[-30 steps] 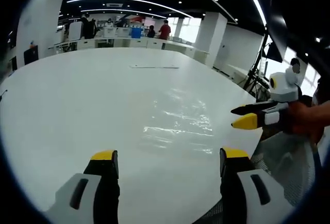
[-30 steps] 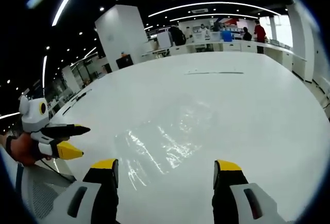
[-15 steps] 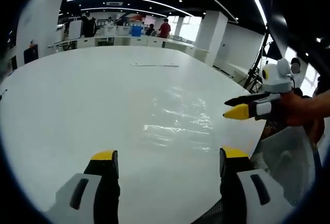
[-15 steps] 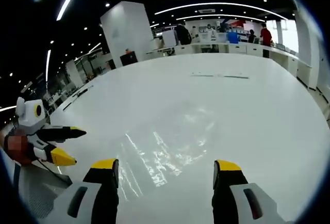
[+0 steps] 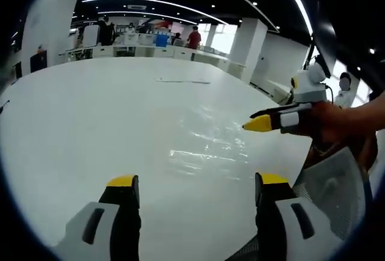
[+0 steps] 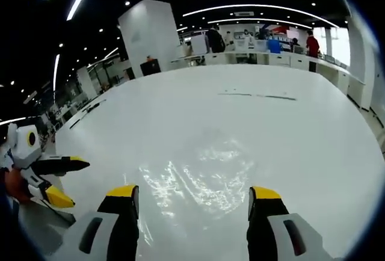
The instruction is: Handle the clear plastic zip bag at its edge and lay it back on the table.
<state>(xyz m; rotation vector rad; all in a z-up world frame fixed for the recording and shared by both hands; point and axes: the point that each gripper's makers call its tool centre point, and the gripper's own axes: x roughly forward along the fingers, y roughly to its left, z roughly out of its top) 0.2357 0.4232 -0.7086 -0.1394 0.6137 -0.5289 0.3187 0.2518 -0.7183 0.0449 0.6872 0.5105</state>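
The clear plastic zip bag [image 5: 207, 153] lies flat on the white table [image 5: 90, 110], visible mainly by its glossy wrinkles. In the left gripper view it sits ahead of the left gripper [image 5: 192, 183] and slightly toward that gripper's right jaw, apart from both yellow tips. In the right gripper view the bag [image 6: 198, 180] lies directly ahead of the right gripper [image 6: 192, 192], its near edge just beyond the gap between the jaws; contact cannot be confirmed.

Left gripper: jaws spread wide, nothing between them. Right gripper: jaws spread wide, nothing between them. The right gripper [image 5: 255, 121], seen in the left gripper view, is held by a hand [image 5: 337, 122] above the table's right edge, beyond the bag's far right corner. The left gripper [image 6: 66, 183], seen in the right gripper view, hangs at the table's left edge, well apart from the bag.

Bare tabletop surrounds the bag on all sides. A thin dark strip [image 6: 258, 96] lies far across the table. A mesh chair back [image 5: 337, 183] stands beside the near right table edge.
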